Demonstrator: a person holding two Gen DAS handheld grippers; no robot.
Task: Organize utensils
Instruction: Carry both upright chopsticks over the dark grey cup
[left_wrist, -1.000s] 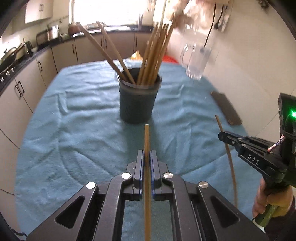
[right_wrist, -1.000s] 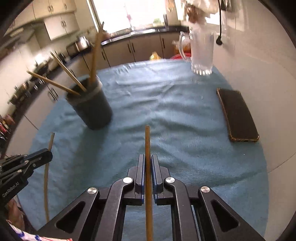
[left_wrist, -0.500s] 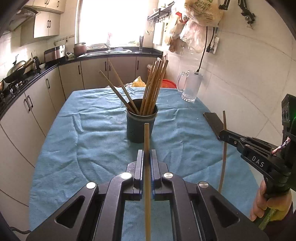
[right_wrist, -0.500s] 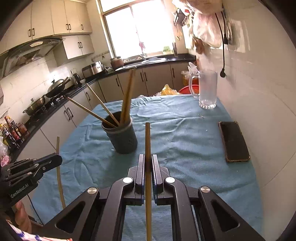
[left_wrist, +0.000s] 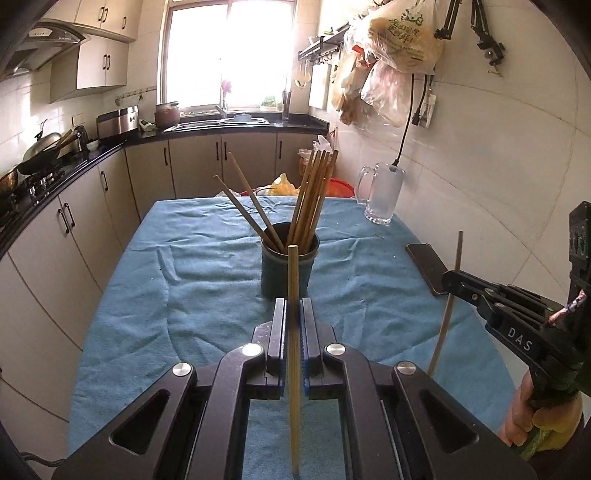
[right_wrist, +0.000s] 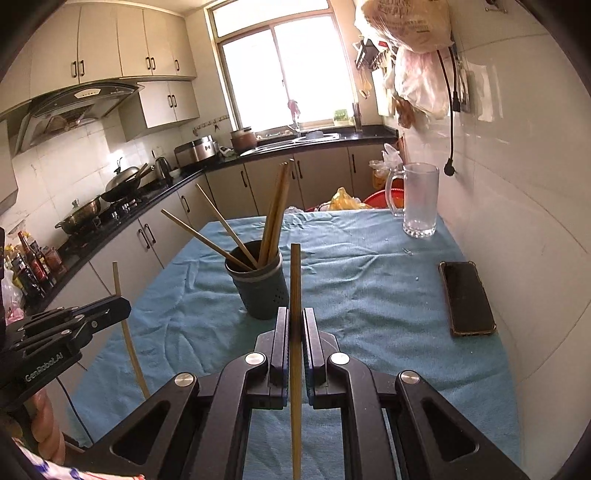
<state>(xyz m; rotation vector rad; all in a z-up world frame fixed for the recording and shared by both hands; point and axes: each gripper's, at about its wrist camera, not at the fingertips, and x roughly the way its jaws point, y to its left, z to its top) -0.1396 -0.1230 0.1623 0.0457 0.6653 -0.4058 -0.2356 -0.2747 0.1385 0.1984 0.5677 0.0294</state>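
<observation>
- left gripper (left_wrist: 293, 314): jaws clamped on a thin pale wooden chopstick (left_wrist: 293, 332), stick running straight out between the pads, tip up and forward.
- right gripper (right_wrist: 294, 325): same deal, clamped on a second wooden chopstick (right_wrist: 295, 350). both sticks held in the air above the near edge of the blue-cloth-covered table (left_wrist: 192, 295), not touching it.
- step in hand, my read: carry phase, each gripper has one stick picked up, drop-off not yet done.
- dark grey cylindrical utensil holder (left_wrist: 285, 267): upright near the middle of the table, well ahead of both grippers. already holds a bunch of chopsticks leaning toward the right edge and two splayed toward the left.
- next move likely calls for: bring one stick over the holder's mouth, tip it lower-end down, open only once inside the rim. do one at a time, the fan of sticks leaves little gap.
- black phone (right_wrist: 467, 297) along the right edge, clear glass mug (right_wrist: 419, 201) at the far right corner. both out of the path.
</observation>
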